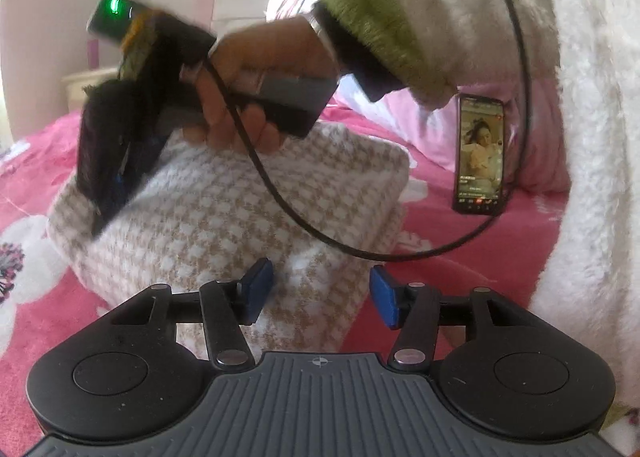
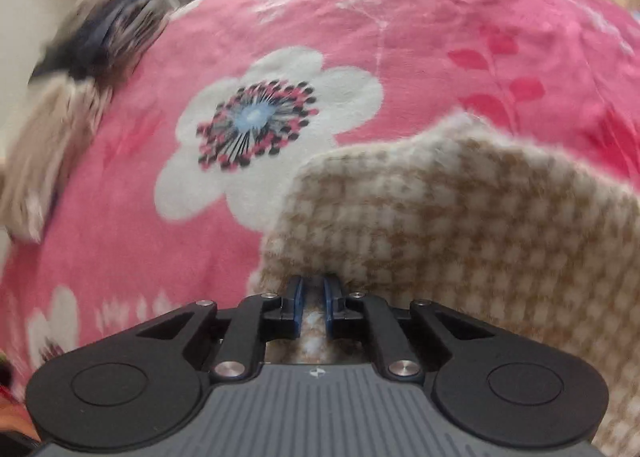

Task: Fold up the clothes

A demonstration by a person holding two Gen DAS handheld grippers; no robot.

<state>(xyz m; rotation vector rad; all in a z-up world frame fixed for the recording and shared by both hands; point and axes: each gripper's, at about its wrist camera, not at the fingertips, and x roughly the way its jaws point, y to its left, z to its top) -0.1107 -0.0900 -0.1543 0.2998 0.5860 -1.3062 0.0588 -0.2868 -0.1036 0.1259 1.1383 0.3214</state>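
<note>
Pink floral blanket (image 2: 360, 37) under checked garment (image 2: 460, 217); right gripper (image 2: 313, 307) jaws pinch garment; left gripper (image 1: 318, 297) jaws apart.

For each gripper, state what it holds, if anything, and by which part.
Right gripper: shut on the checked garment, at its near edge. Left gripper: open, holding nothing.
</note>
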